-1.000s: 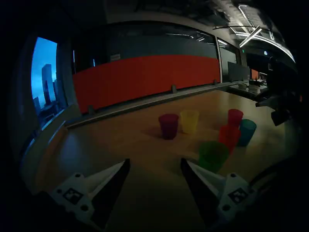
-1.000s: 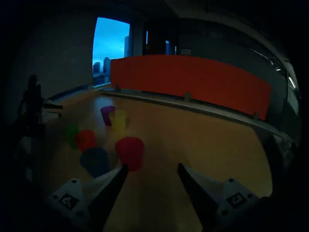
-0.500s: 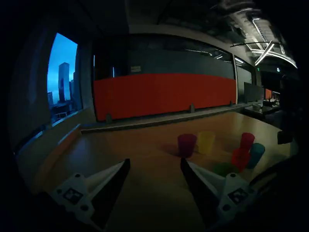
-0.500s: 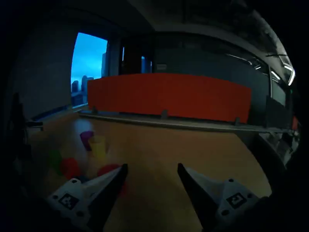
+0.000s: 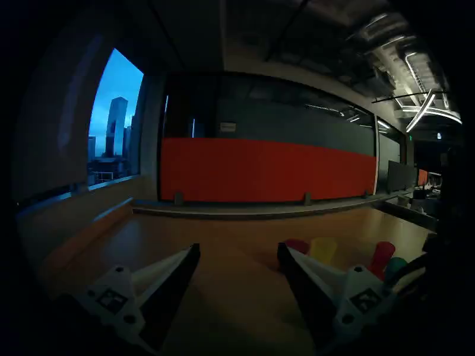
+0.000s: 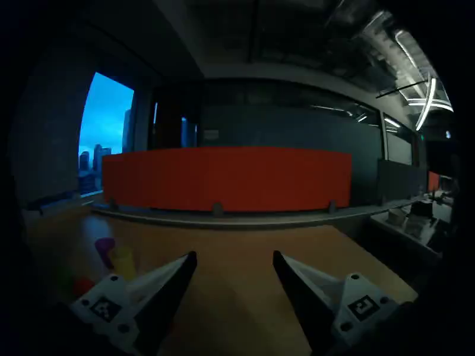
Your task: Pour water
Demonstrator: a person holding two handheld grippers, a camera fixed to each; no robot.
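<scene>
Dimly, four cups — purple (image 5: pixel 297 245), yellow (image 5: pixel 323 250), red (image 5: pixel 383 255), teal (image 5: pixel 395 266) — on one table (image 5: pixel 231 237).

A broad wooden table (image 5: pixel 225 237) lies in dim light. On it, close together, stand a maroon cup (image 5: pixel 297 245) just beside a yellow cup (image 5: pixel 323 250), then a red cup (image 5: pixel 383 256) beside a teal cup (image 5: pixel 395 267).

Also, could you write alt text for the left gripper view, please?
The left gripper, open and empty, is held above a wooden table. At lower right stand a maroon cup, yellow cup, red cup and teal cup; behind, an orange partition and a window.
</scene>
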